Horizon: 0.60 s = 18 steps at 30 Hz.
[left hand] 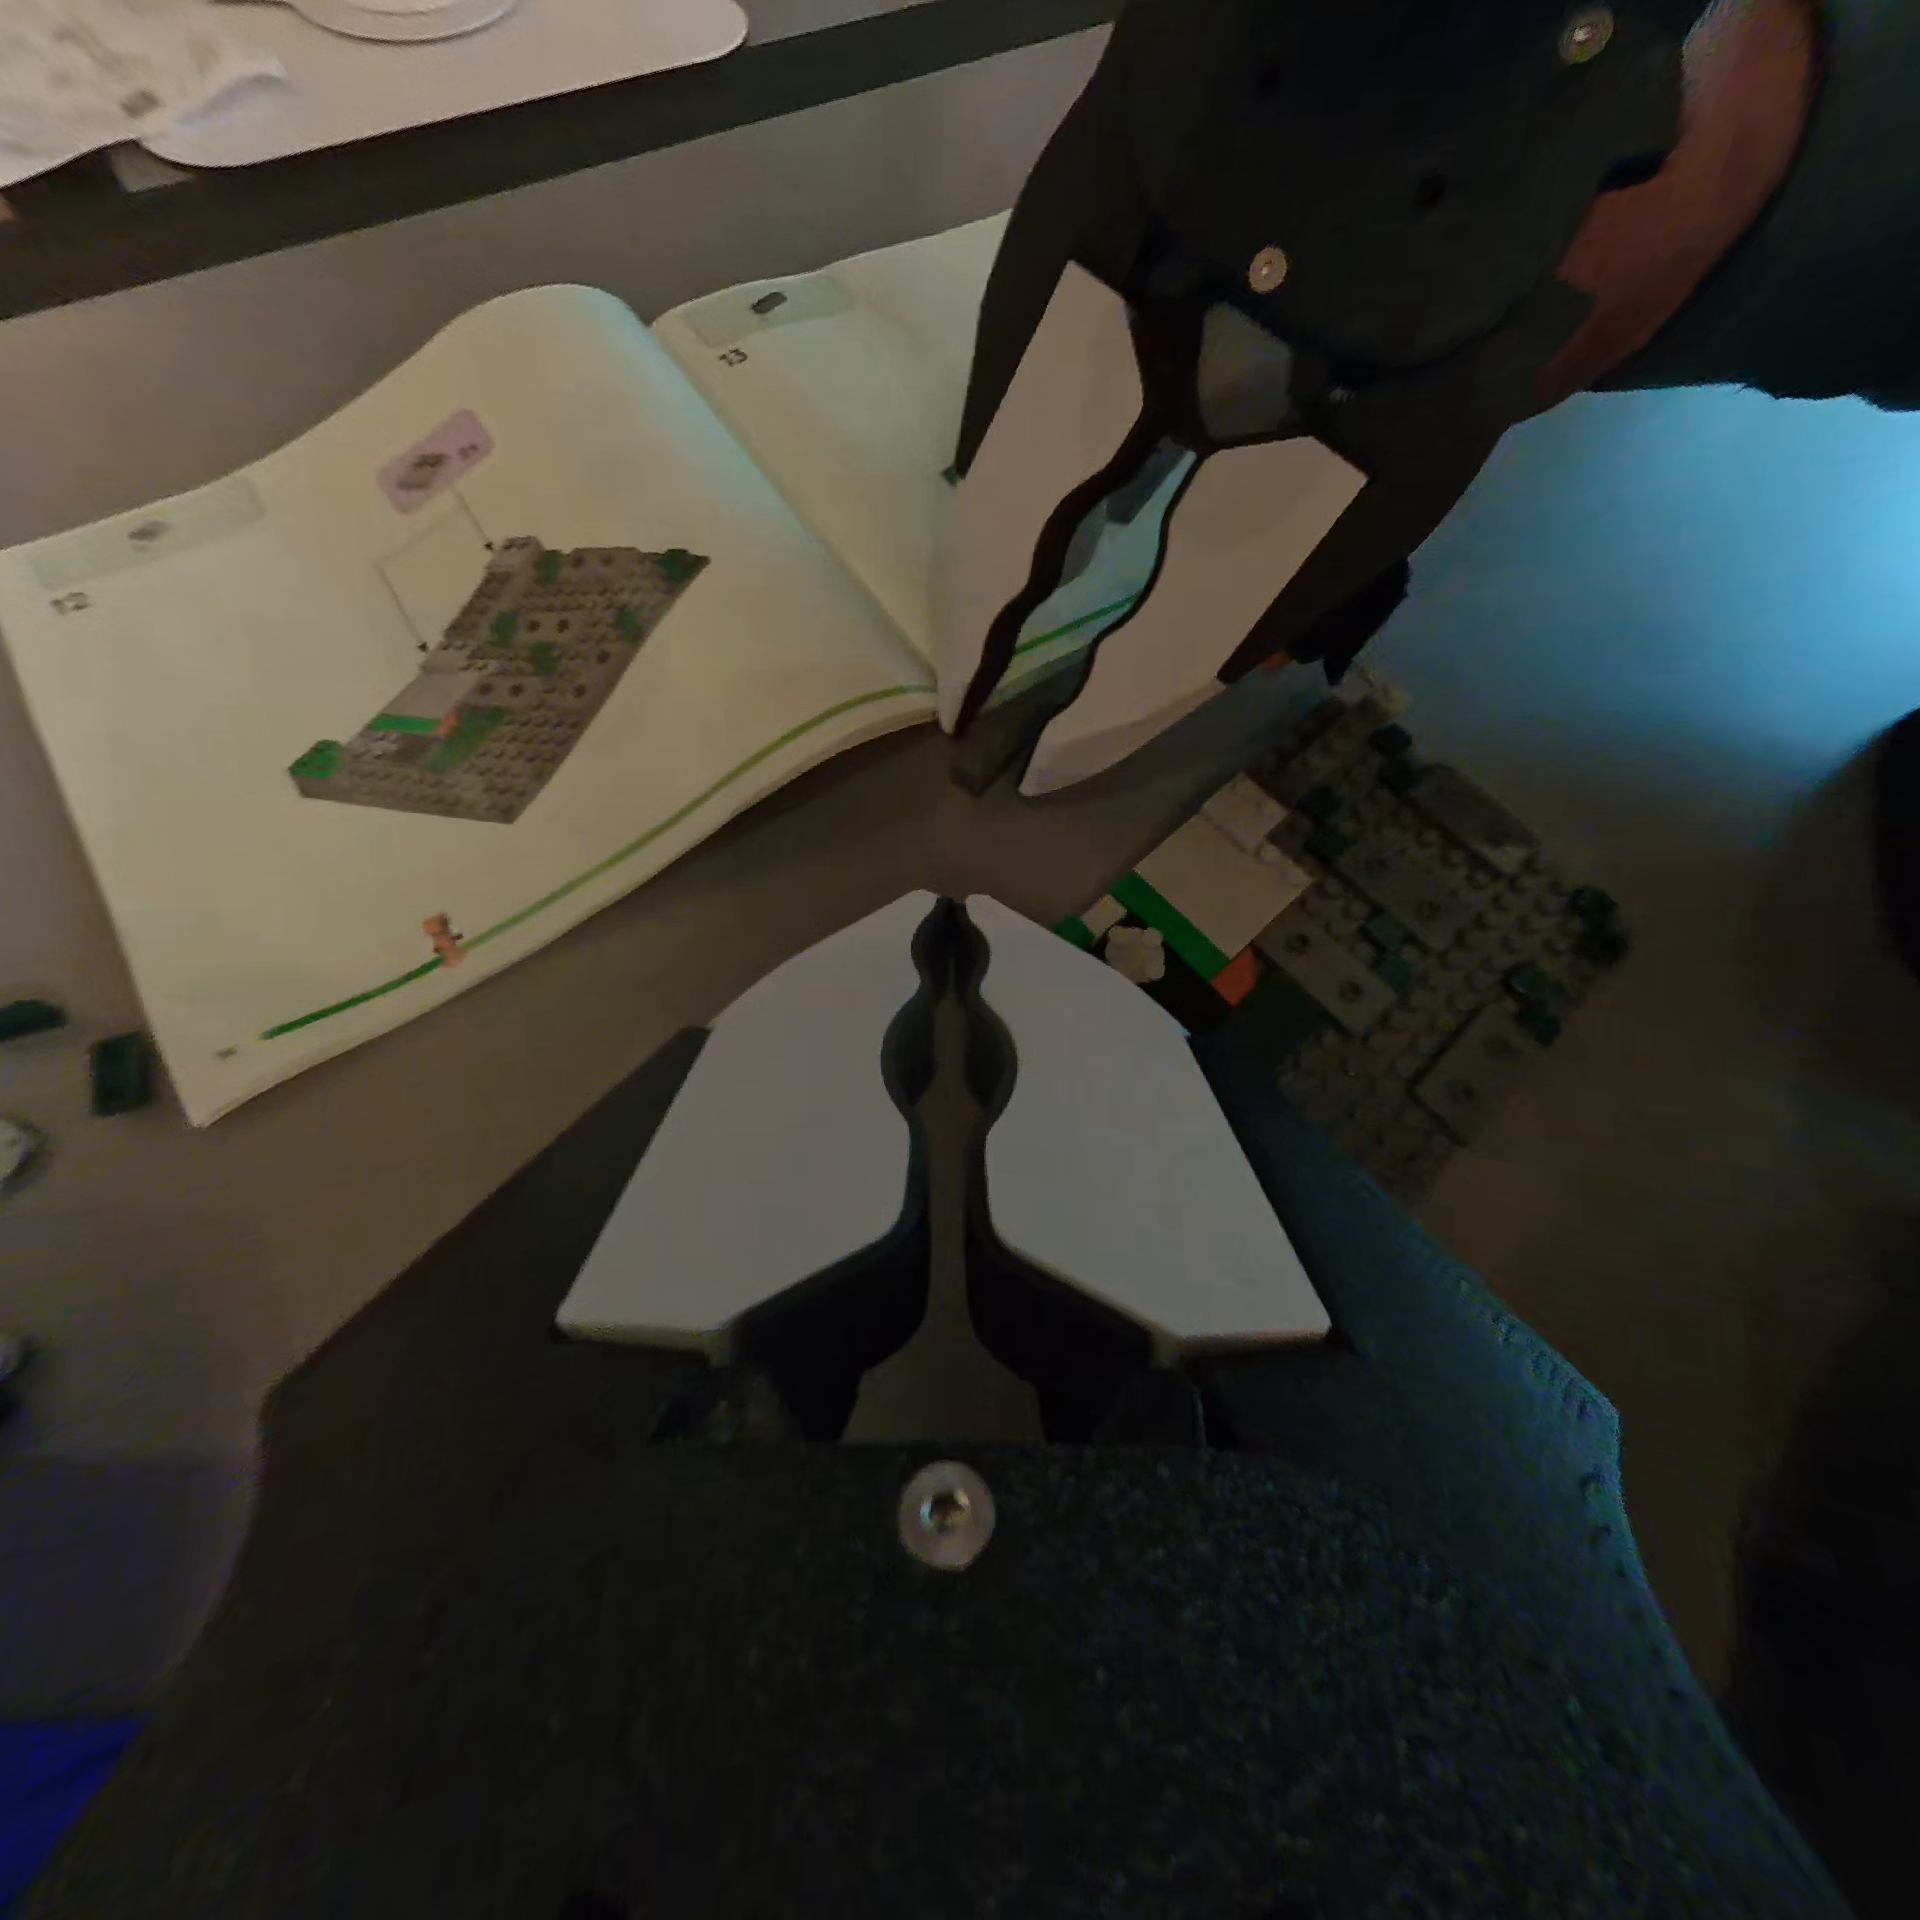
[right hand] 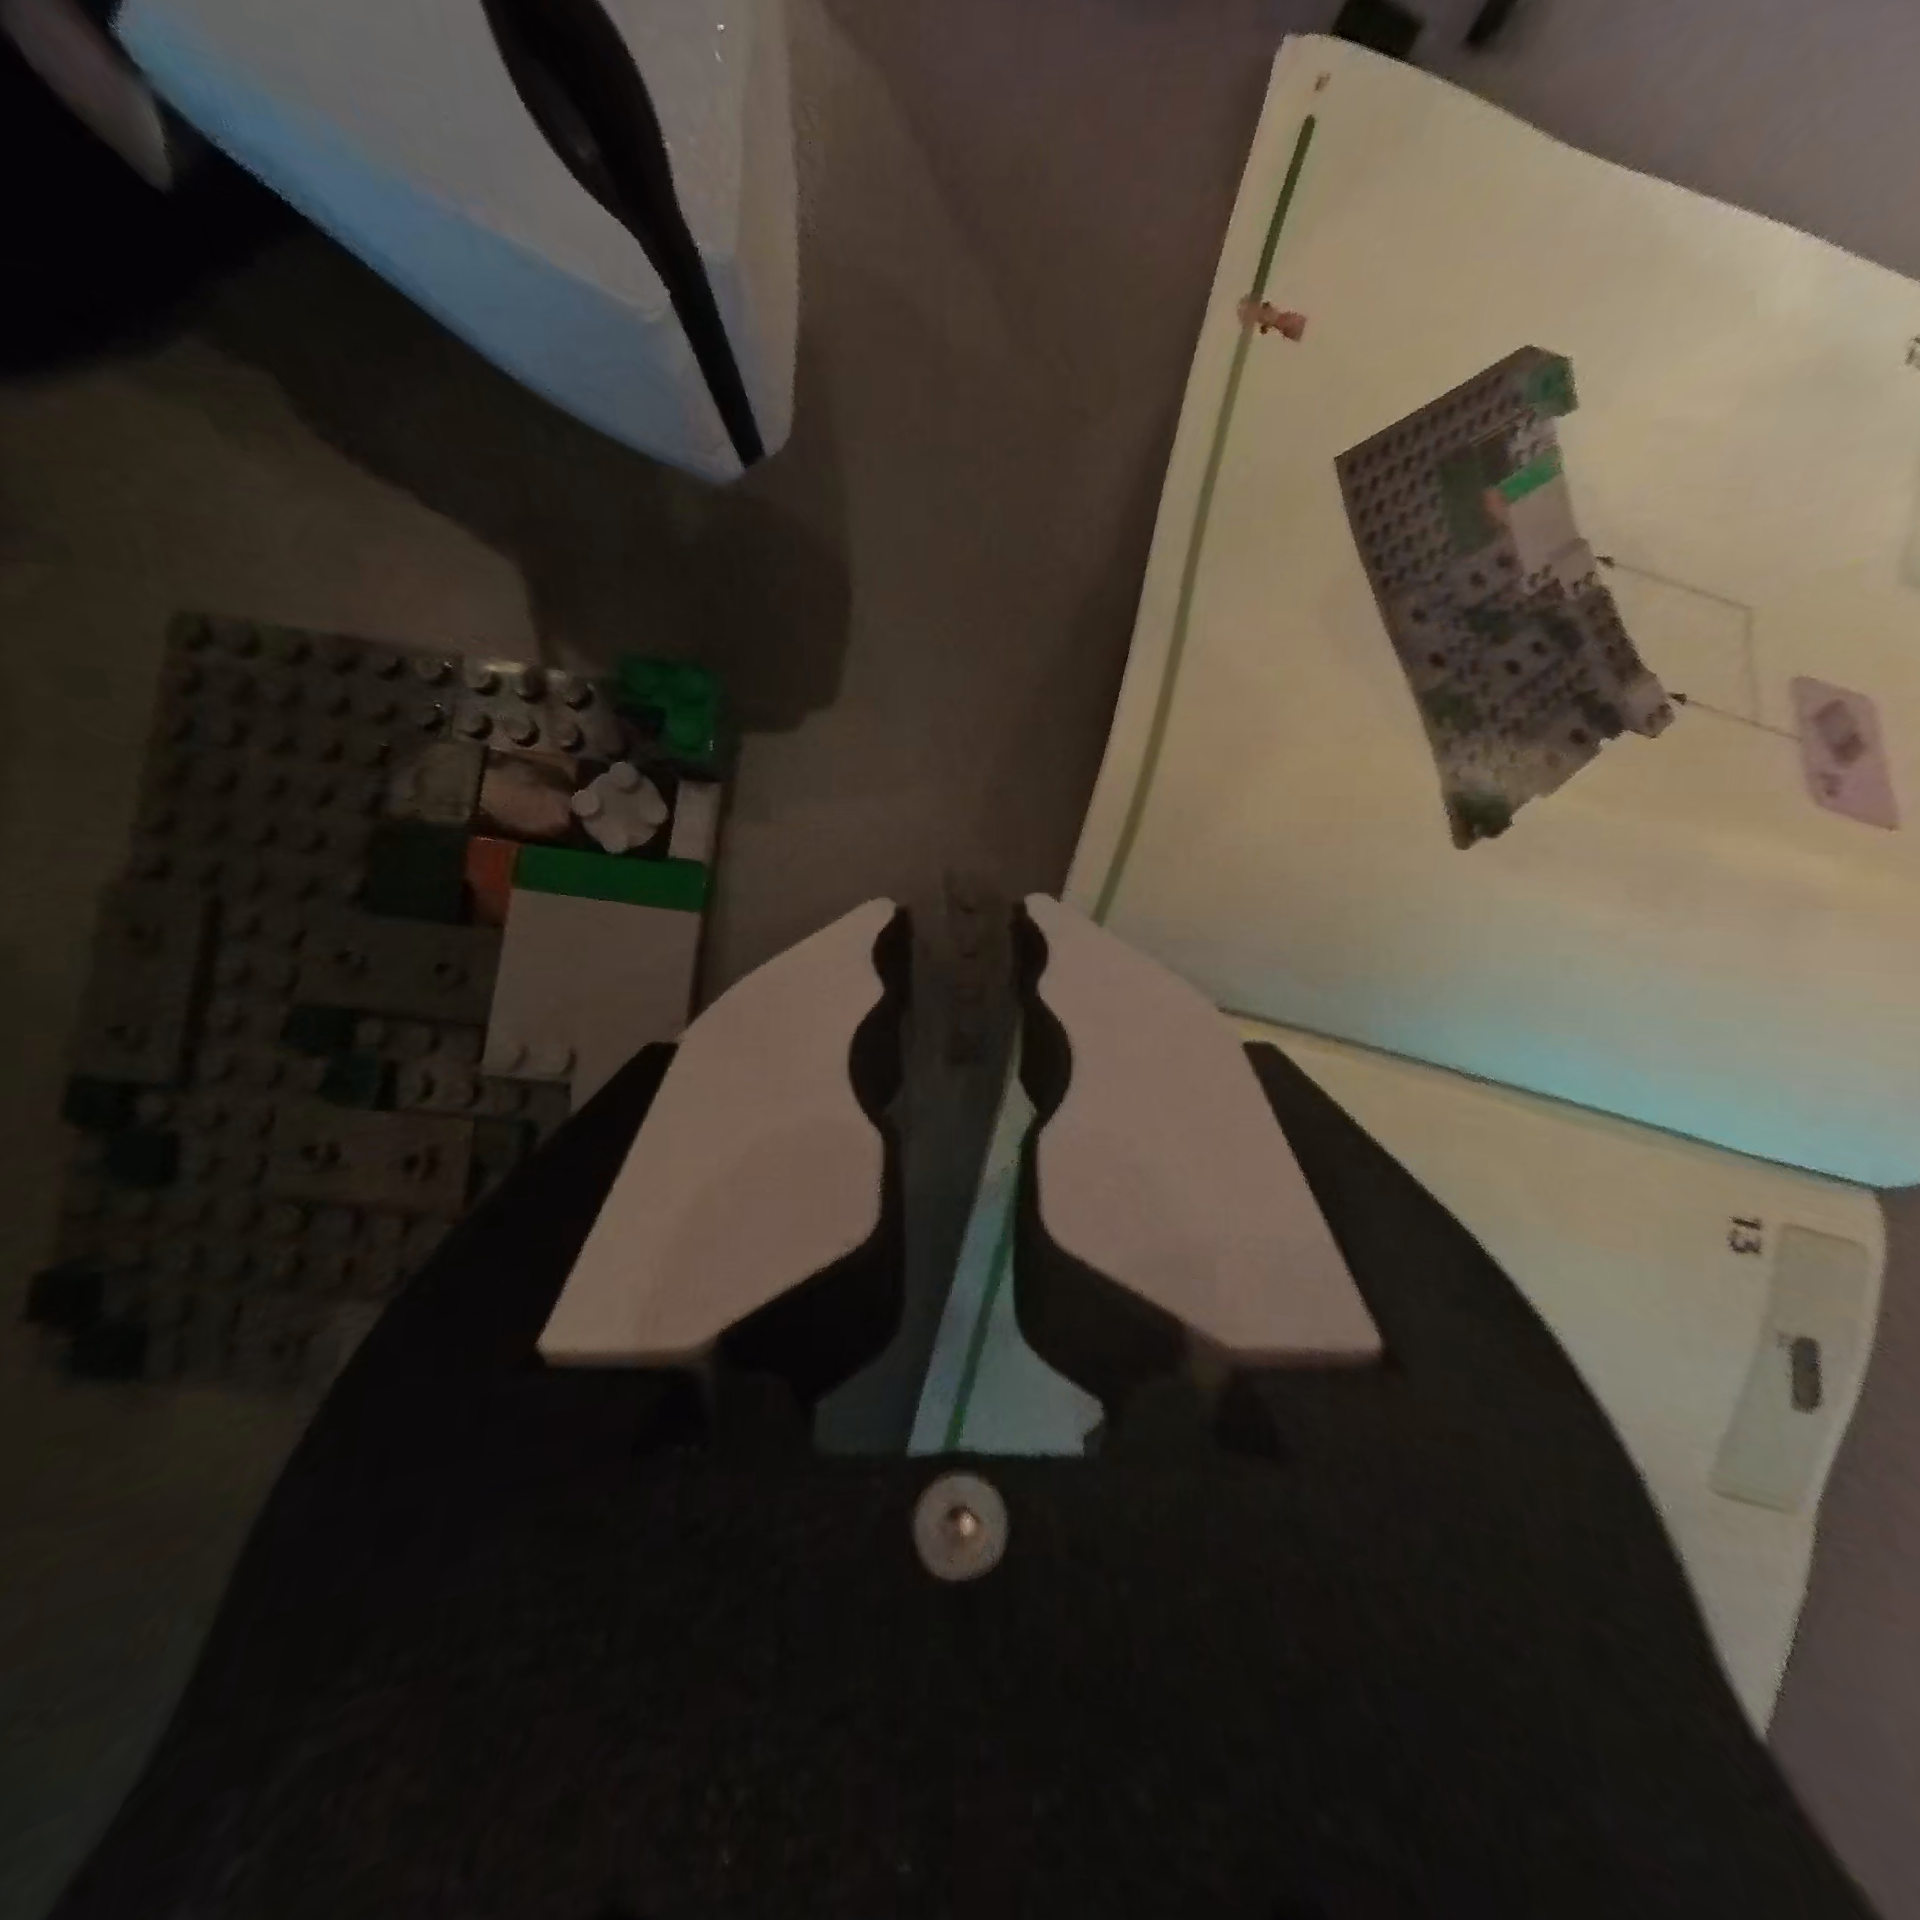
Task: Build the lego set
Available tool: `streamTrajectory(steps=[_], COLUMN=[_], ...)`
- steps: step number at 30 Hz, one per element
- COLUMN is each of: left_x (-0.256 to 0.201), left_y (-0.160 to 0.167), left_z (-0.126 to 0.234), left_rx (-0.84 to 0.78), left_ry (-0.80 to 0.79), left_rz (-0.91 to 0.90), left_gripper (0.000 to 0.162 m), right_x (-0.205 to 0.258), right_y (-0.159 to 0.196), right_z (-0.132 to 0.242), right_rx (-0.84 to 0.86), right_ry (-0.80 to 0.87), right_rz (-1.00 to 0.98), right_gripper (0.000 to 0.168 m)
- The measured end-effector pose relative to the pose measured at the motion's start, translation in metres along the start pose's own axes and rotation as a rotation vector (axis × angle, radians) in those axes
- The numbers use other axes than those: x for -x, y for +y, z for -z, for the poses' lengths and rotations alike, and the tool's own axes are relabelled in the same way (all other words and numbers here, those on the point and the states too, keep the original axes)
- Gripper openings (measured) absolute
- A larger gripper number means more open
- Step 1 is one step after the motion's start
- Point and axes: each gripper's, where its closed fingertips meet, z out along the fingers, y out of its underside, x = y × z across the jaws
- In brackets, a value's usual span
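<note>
The partly built grey Lego base [left hand: 1392, 935] with green, white and orange pieces lies on the table, right of the open instruction booklet [left hand: 468, 675]. My left gripper [left hand: 945, 909] is shut and empty, hovering between booklet and base. My right gripper [left hand: 992, 774] comes in from the top right, opposite the left one, shut on a thin grey Lego plate [left hand: 975, 750]. In the right wrist view the right gripper [right hand: 961, 909] holds the grey plate [right hand: 961, 971] edge-on, with the base [right hand: 343, 935] to its left, the booklet [right hand: 1455, 623] to its right and the left gripper [right hand: 743, 452] above.
Loose dark green bricks [left hand: 120, 1070] lie left of the booklet's near corner. A dark raised ledge [left hand: 520, 166] runs across the back, with white paper [left hand: 125, 94] and a white mat [left hand: 582, 52] on it. A person's hand [left hand: 1704, 187] holds the right gripper. Some 7 cm of space lies between my two pairs of fingers.
</note>
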Motion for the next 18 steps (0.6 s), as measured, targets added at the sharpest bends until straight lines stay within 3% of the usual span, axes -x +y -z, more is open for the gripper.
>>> streamTrajectory(steps=[1, 5, 12, 18], left_x=[-0.001, -0.008, -0.019, -0.026], left_y=[0.0, -0.001, -0.002, -0.003], left_z=[0.0, -0.001, 0.0, -0.001], left_rx=[0.002, -0.006, -0.019, -0.021], left_ry=[-0.009, -0.006, 0.032, 0.043], left_rz=[-0.003, -0.006, -0.02, -0.036], left_gripper=[0.0, 0.0, 0.0, 0.0], right_x=[0.0, 0.006, 0.029, 0.049], right_y=[0.001, -0.005, -0.004, 0.011], right_z=[-0.001, 0.009, 0.071, 0.072], right_rx=[0.009, -0.03, -0.074, -0.058], right_ry=[0.005, 0.004, 0.075, 0.105], right_rz=[0.001, -0.03, -0.091, -0.125], right_gripper=[0.011, 0.008, 0.008, 0.008])
